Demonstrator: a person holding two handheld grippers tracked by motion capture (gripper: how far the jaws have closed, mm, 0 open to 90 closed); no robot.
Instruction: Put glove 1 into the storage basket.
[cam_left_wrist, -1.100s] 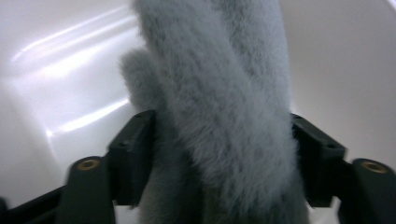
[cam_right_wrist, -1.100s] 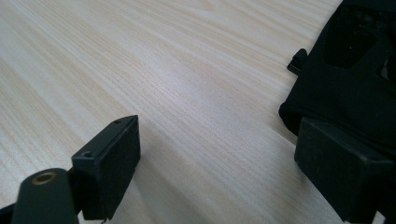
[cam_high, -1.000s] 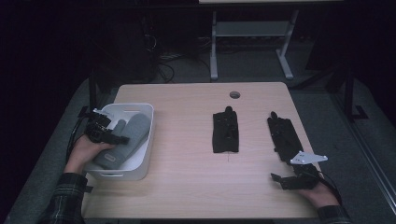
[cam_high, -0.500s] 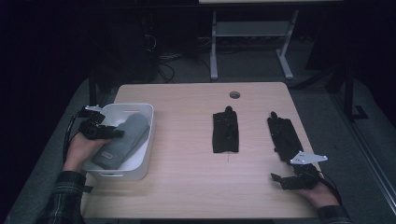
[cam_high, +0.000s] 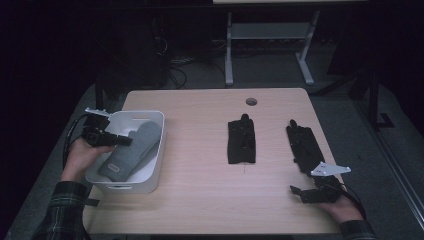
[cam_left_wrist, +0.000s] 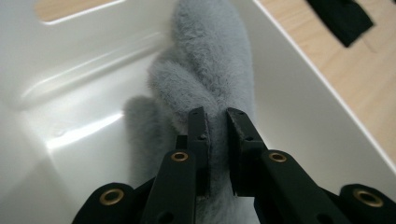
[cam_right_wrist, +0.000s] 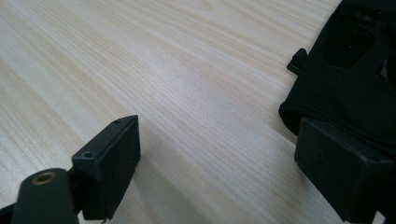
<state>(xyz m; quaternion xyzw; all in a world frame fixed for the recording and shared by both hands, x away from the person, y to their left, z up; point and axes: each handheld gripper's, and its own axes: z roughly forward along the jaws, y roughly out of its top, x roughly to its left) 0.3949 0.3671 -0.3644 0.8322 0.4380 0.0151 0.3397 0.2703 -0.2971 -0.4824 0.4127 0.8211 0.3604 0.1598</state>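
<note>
Table (cam_high: 200, 165) comes first: big, flat, pale wood with fine lines in it. A small round hole (cam_high: 251, 101) sits near its far edge, at about 12 o'clock.

At 9 o'clock stands a white bin (cam_high: 152, 165). It looks like smooth, shiny plastic with rounded corners. Inside it lies a grey mitten (cam_high: 132, 150), soft and fuzzy, long and round at the tip.

Two black gloves lie flat on the wood. The middle glove (cam_high: 242, 141) is just right of centre. The right glove (cam_high: 303, 148) is at about 3 o'clock. Both look thin and dark, like stretchy cloth.

The left gripper (cam_high: 125, 141) reaches into the bin. Its jaws have just been closing, and in the left gripper view they stand narrow, pinching a fold of the mitten's fur (cam_left_wrist: 212, 93) between the pads. So the step in hand looks like grabbing the mitten.

The right gripper (cam_high: 299, 192) rests at about 4 o'clock, near the table's front edge. Its jaws stand wide with bare wood between them. One jaw is just beside the cuff of the right glove (cam_right_wrist: 345, 88).

Next, the left hand likely needs to lift the mitten straight up, clear of the bin's wall. The fur is soft and could slip, so the pinch must stay firm.
</note>
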